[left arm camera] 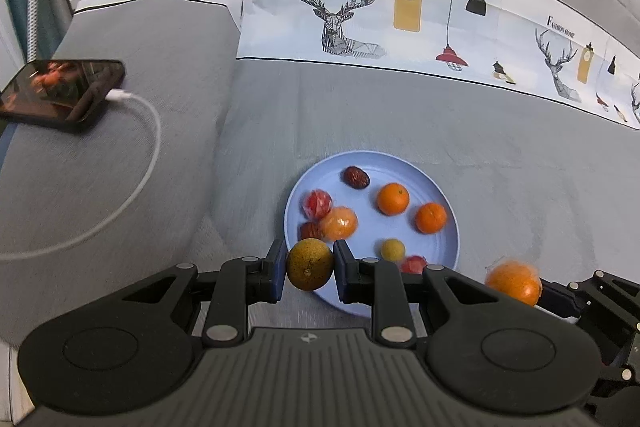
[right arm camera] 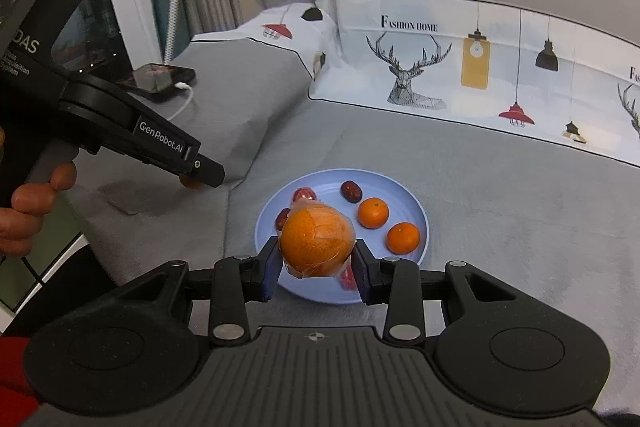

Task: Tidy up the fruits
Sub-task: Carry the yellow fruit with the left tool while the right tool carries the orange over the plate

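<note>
1. The left gripper (left arm camera: pixel 310 269) squeezes a small greenish fruit (left arm camera: pixel 309 265) over the near rim of the blue plate (left arm camera: pixel 424 179).
2. The right gripper (right arm camera: pixel 316 263) squeezes a wrapped orange (right arm camera: pixel 316 242) above the plate.
3. The wrap looks slippery, so I would hold the orange at its widest part.
4. Both fruits look light and a bit soft, so squeeze gently.

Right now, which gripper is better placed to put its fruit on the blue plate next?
Left, probably. The left gripper holds the greenish-yellow fruit right at the blue plate rim. The right gripper grips the wrapped orange at the plate's near edge, seemingly higher.
</note>
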